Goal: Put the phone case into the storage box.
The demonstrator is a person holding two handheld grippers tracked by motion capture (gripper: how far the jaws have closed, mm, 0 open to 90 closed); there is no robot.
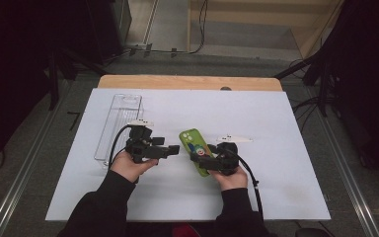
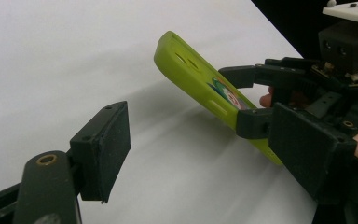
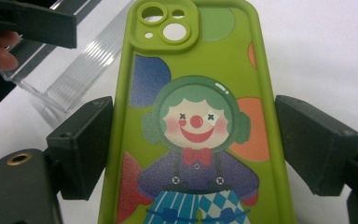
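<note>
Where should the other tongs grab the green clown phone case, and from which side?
Probably the top end by the camera holes. The green rubbery clown phone case is tilted up off the white table, held at its lower half by the right tongs. The open left tongs sit beside it, so come from the left and pinch its two long edges.

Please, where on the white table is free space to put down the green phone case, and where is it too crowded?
The white table is bare right of the right gripper, up to its right edge, and along the far edge behind the green phone case. The near strip between the sleeves is free too. It is crowded on the left, between the clear plastic tray and the left gripper.
</note>
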